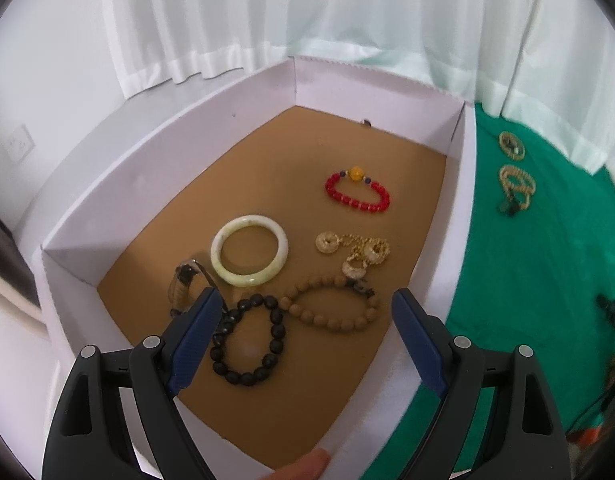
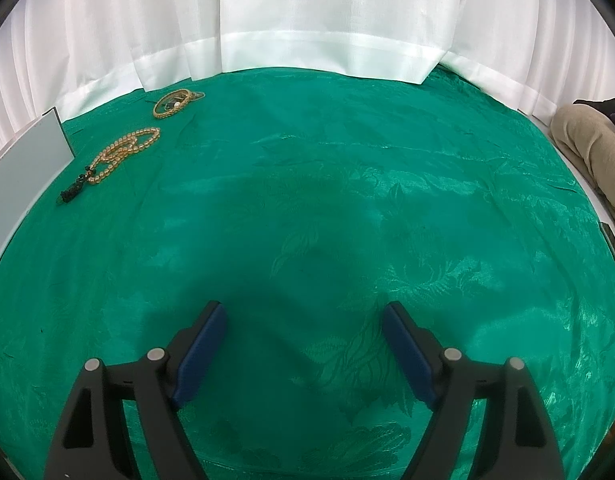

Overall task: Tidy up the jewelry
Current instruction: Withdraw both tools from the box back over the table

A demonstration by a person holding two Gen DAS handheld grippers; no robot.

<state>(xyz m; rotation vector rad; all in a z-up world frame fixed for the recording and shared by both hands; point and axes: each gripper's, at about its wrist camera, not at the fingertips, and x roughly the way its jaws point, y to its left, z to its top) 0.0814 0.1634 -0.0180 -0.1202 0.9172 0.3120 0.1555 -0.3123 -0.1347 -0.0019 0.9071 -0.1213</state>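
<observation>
Both the left claw (image 1: pixel 307 312) and right claw (image 2: pixel 305 320) gape wide, empty. Upper left, the bead necklace (image 2: pixel 121 152) looks limp, light, probably slippery; pinch bunched strands.

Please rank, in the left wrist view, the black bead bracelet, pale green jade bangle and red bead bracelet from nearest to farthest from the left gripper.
1. Black bead bracelet, between the left gripper fingers.
2. Pale green jade bangle, mid-box, left.
3. Red bead bracelet, far right.
</observation>
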